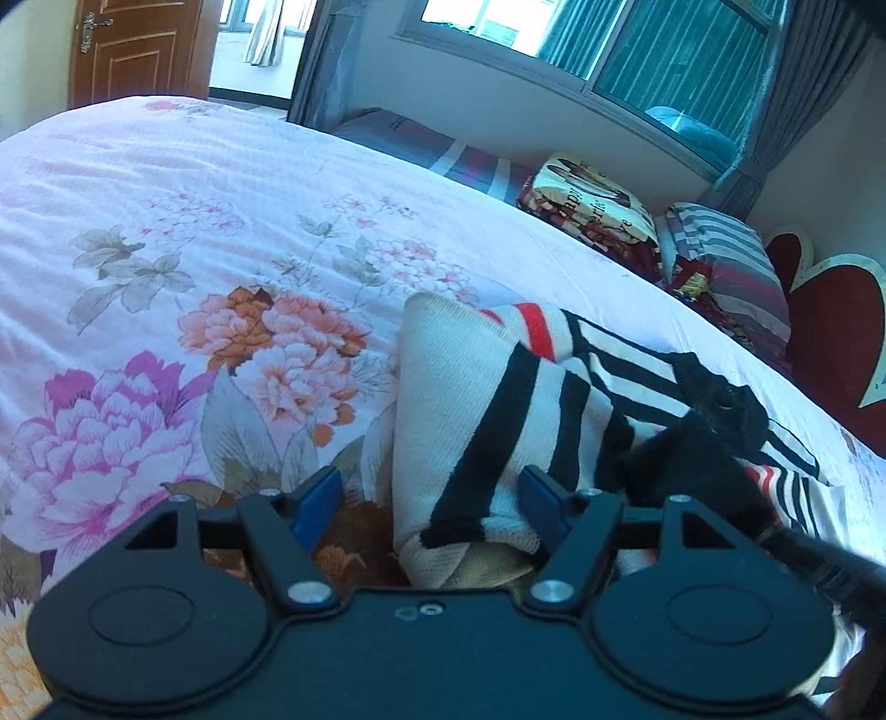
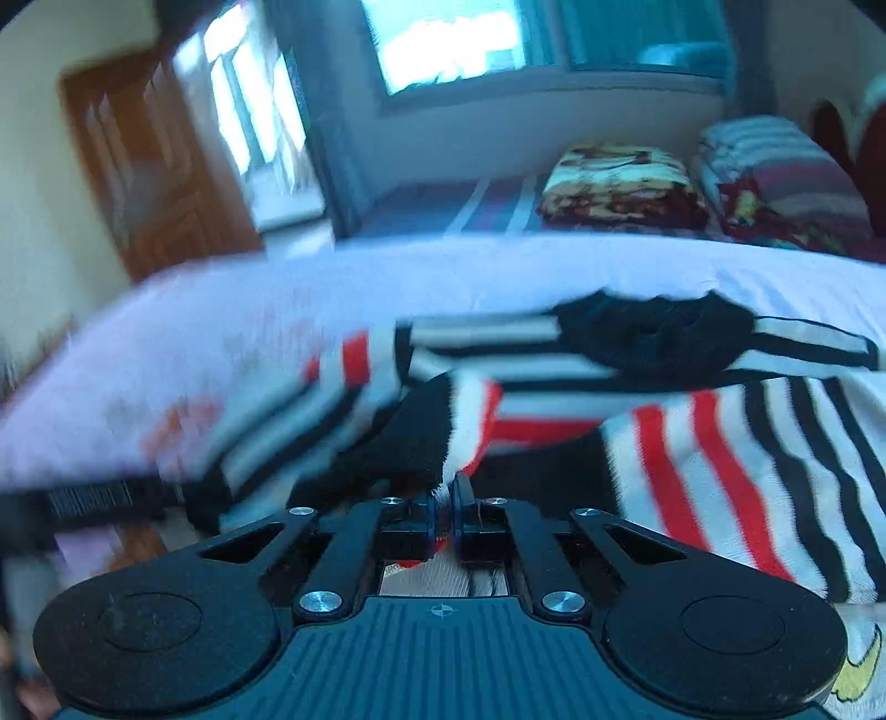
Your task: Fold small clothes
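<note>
A small knit sweater (image 1: 470,399) with black, white and red stripes lies crumpled on the floral bed cover (image 1: 221,221). My left gripper (image 1: 432,490) is open. A folded cream part of the sweater sits between its blue pads (image 1: 324,490), and the left pad stands clear of the cloth. In the right wrist view the sweater (image 2: 720,443) spreads to the right, with its black collar (image 2: 653,332) at the far side. My right gripper (image 2: 446,493) is shut on a lifted white-and-red edge of the sweater, close to a black cuff.
The bed cover (image 2: 387,277) stretches far to the left. A patterned folded blanket (image 1: 592,205) and a striped pillow (image 1: 720,260) lie at the far right, by a red heart-shaped headboard (image 1: 830,343). A wooden door (image 1: 138,50) and a window (image 1: 609,44) stand behind.
</note>
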Demonstrator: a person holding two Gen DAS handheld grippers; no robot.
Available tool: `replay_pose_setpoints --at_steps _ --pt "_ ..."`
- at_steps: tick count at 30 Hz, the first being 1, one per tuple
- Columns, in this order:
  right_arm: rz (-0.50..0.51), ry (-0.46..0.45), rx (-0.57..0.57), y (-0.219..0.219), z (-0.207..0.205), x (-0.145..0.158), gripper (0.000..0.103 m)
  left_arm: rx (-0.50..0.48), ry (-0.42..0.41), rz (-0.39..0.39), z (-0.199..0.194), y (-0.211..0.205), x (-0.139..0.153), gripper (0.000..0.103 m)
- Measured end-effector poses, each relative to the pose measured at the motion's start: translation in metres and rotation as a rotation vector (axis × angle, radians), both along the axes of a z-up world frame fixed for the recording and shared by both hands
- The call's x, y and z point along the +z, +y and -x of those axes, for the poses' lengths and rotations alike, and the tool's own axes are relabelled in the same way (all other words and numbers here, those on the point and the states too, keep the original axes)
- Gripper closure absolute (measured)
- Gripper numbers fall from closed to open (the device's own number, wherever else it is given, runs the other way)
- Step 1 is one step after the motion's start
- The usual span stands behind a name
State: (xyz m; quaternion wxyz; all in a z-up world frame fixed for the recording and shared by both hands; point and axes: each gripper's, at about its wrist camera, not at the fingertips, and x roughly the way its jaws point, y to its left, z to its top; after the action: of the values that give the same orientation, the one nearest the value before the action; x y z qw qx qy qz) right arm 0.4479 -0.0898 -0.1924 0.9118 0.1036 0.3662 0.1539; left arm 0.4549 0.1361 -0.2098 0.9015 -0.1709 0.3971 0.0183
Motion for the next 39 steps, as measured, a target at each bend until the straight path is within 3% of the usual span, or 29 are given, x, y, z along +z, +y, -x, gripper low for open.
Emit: replay_pose_setpoints --at_steps 5,11,13,16,19,21,23,24,27,29,30,34,39 --pt "-0.011 -0.058 -0.099 -0.05 0.003 0.027 0.098 -0.059 -0.018 0.025 -0.002 -0.018 0.003 0.033" --pt "-0.095 0.094 -0.287 -0.131 0.008 0.0 0.098 -0.121 0.034 0.009 -0.01 -0.046 -0.015 0.04" --pt "-0.113 0.132 -0.29 -0.142 0.008 -0.009 0.098 -0.121 0.028 -0.011 -0.01 -0.051 -0.02 0.044" --pt "-0.077 0.114 -0.281 -0.143 0.009 -0.005 0.098 -0.143 0.019 -0.016 -0.01 -0.056 -0.02 0.058" --pt "-0.099 0.106 -0.273 -0.147 0.004 -0.001 0.097 -0.139 0.018 -0.016 -0.009 -0.055 -0.021 0.061" --pt "-0.096 0.109 -0.273 -0.147 0.003 -0.002 0.085 -0.143 0.013 -0.029 -0.007 -0.058 -0.02 0.063" --pt "-0.07 0.097 -0.295 -0.149 0.002 -0.001 0.036 -0.14 0.009 -0.035 -0.007 -0.059 -0.019 0.064" --pt "-0.054 0.078 -0.307 -0.15 0.005 -0.004 0.035 -0.137 0.008 -0.033 -0.006 -0.059 -0.019 0.065" --pt "-0.07 0.047 -0.314 -0.158 0.009 -0.002 0.038 -0.132 0.002 -0.027 -0.005 -0.057 -0.02 0.068" --pt "-0.089 0.063 -0.31 -0.166 0.008 -0.005 0.081 -0.126 -0.001 -0.021 -0.004 -0.055 -0.02 0.069" --pt "-0.109 0.075 -0.314 -0.169 0.007 -0.006 0.085 -0.123 -0.003 -0.023 -0.003 -0.056 -0.02 0.069" --pt "-0.097 0.076 -0.373 -0.184 0.013 -0.006 0.09 -0.118 -0.01 -0.031 -0.002 -0.057 -0.02 0.069" --pt "-0.119 0.15 -0.33 -0.191 0.01 -0.017 0.089 -0.12 -0.003 -0.037 -0.003 -0.059 -0.019 0.069"
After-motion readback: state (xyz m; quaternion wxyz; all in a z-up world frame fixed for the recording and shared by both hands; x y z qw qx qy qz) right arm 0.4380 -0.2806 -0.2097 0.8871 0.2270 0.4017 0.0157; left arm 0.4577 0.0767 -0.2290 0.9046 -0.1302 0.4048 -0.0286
